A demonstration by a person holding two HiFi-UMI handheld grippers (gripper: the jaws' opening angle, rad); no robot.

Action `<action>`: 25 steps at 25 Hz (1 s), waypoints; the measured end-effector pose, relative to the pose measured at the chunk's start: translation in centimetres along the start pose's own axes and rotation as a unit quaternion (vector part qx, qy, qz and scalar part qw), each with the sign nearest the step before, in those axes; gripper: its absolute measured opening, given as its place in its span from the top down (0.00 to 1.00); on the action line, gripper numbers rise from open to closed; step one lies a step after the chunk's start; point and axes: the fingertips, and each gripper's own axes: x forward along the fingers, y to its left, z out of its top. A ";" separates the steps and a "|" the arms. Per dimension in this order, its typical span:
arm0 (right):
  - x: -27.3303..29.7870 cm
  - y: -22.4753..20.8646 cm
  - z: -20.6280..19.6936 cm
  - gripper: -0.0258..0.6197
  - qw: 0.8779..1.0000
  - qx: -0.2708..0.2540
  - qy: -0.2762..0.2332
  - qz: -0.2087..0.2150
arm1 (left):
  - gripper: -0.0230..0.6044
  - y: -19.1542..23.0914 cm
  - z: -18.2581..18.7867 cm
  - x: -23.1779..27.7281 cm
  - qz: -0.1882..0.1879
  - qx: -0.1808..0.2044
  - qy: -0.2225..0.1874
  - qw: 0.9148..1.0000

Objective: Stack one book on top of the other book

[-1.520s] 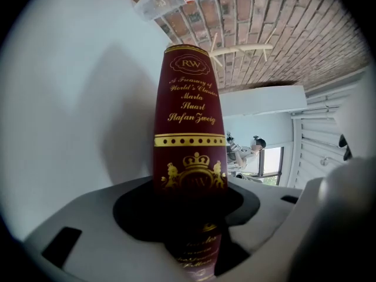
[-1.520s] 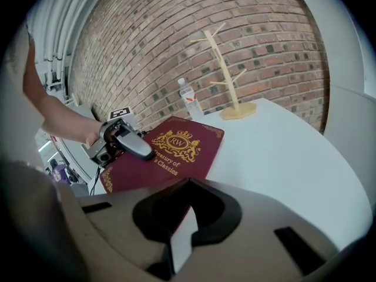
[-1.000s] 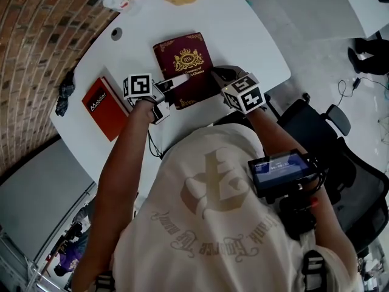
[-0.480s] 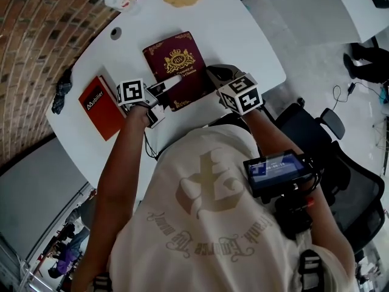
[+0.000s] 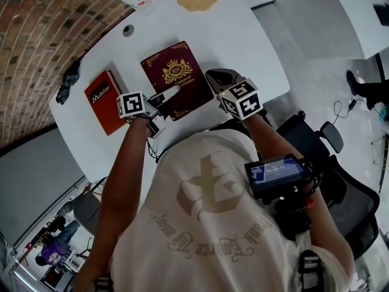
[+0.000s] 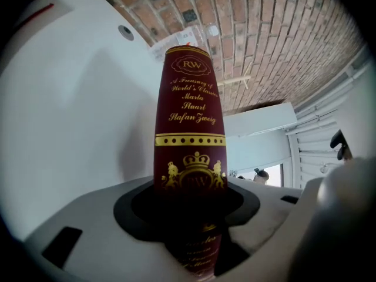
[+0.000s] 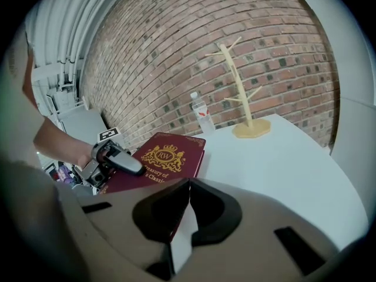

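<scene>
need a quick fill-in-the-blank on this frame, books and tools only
The left tool is shut on the maroon book's ____. The right tool clamps the same book, so the count of tools holding it is ____. The other book, flat on the table, is ____ in colour.
Missing: spine; two; red.

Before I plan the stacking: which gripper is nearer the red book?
Left. The left gripper, clamped on the maroon book at its spine, is beside the red book; the right gripper holds the maroon book's opposite edge, farther away.

Brick wall [image 5: 36, 35], white table [image 5: 243, 47], black chair [image 5: 358, 212]
</scene>
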 end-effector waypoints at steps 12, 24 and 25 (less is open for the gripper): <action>0.6 2.7 -0.5 0.92 0.999 0.002 0.001 0.045 | 0.59 1.2 -1.7 -4.5 0.069 -0.004 -0.052 0.996; 1.4 4.8 0.0 0.92 0.997 0.009 -0.012 0.077 | 0.59 1.2 -2.2 -6.8 0.086 -0.012 -0.065 0.994; 1.4 4.9 -0.2 0.92 0.997 0.008 -0.010 0.079 | 0.59 1.3 -2.2 -6.9 0.086 -0.011 -0.066 0.994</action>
